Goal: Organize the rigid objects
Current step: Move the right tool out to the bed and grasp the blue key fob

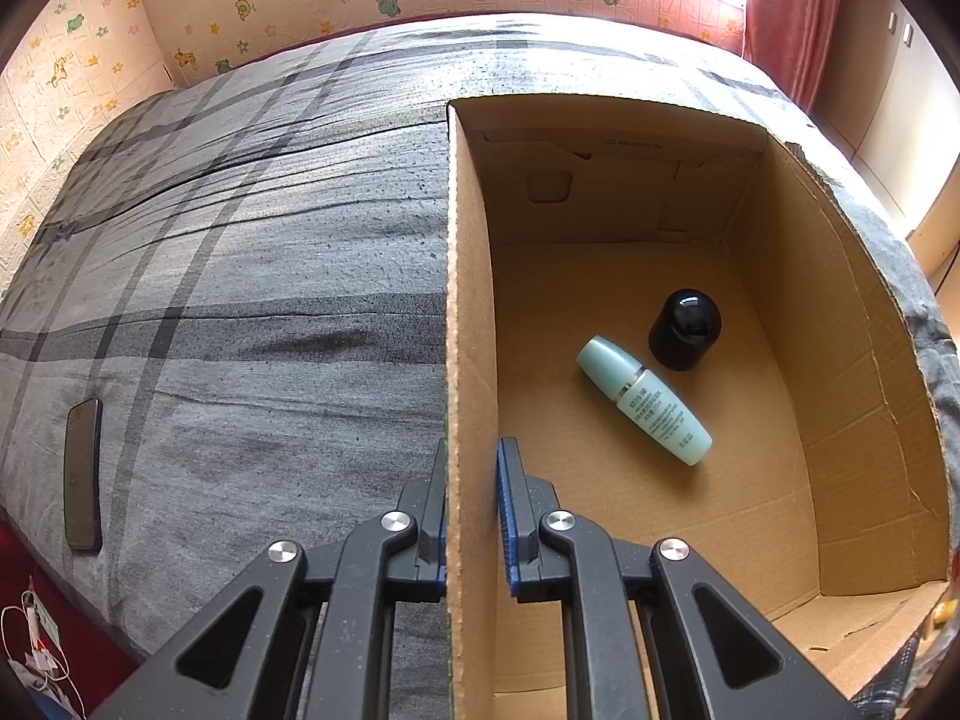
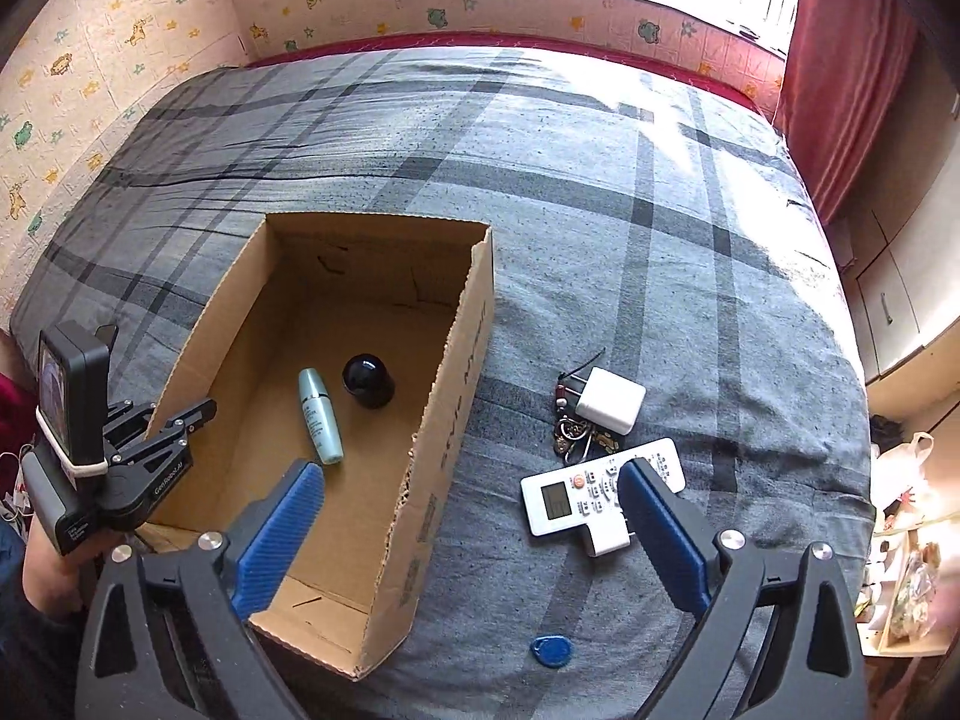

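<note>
An open cardboard box point(image 2: 456, 360) lies on the bed. Inside it lie a pale green bottle point(image 1: 645, 399) point(image 2: 319, 417) and a black round jar point(image 1: 685, 330) point(image 2: 367, 381). My left gripper point(image 1: 471, 468) is shut on the box's left wall point(image 1: 465, 312); it also shows in the right wrist view point(image 2: 180, 420). My right gripper point(image 2: 468, 516) is open and empty above the box's right wall. On the bed to its right lie a white remote point(image 2: 594, 489), a white charger point(image 2: 612, 399), keys point(image 2: 573, 432), a white plug point(image 2: 606, 537) and a blue tag point(image 2: 551, 651).
A grey plaid bedspread point(image 2: 600, 210) covers the bed. A dark phone point(image 1: 83, 474) lies on its left part. Patterned walls stand at the back and left, a red curtain point(image 2: 840, 60) at the right. Cluttered shelves point(image 2: 912, 570) stand off the bed's right edge.
</note>
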Tool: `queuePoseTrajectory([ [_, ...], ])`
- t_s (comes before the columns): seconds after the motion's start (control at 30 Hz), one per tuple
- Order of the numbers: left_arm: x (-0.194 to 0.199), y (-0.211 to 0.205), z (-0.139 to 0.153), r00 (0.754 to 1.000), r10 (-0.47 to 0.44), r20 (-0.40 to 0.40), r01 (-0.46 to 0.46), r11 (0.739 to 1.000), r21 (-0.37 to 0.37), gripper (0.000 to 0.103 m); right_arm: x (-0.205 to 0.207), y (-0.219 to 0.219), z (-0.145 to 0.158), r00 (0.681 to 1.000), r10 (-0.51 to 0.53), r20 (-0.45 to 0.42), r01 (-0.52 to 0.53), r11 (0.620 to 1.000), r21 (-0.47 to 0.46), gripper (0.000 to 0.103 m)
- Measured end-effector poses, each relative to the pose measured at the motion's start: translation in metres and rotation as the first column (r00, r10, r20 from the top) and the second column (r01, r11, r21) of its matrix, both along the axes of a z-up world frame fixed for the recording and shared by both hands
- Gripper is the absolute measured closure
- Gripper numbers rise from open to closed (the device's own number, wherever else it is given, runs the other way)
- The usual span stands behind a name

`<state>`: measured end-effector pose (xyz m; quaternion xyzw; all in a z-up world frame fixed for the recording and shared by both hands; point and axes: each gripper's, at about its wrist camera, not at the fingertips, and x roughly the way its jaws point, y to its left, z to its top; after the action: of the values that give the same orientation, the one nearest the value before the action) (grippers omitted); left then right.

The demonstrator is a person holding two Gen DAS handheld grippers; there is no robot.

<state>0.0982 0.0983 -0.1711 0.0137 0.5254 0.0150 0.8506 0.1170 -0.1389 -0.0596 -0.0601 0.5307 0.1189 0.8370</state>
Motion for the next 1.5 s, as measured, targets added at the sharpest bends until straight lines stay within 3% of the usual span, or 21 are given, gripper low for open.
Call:
queuePoseTrajectory([
  [0.33,0.000,0.001,0.001,1.000,0.002,-0.001,-0.002,1.000,-0.002,0.090,-0.031,-0.044,-0.023,0.997,-0.078,-0.024,0.077,0.997,-0.016,0.000],
  [0.63,0.001,0.000,0.000,1.000,0.005,-0.001,-0.005,1.000,-0.004,0.090,-0.050,-0.070,-0.064,0.986,-0.151,-0.069,0.149,0.988,-0.030,0.000],
  [1.1,0.001,0.001,-0.001,1.000,0.006,0.001,-0.006,1.000,-0.006,0.090,-0.068,-0.085,-0.134,0.966,-0.222,-0.131,0.219,0.975,-0.032,0.000],
  [1.5,0.001,0.000,0.000,1.000,0.004,0.000,-0.004,1.000,-0.001,0.090,-0.078,-0.089,-0.168,0.949,-0.257,-0.181,0.249,0.966,-0.068,0.001],
])
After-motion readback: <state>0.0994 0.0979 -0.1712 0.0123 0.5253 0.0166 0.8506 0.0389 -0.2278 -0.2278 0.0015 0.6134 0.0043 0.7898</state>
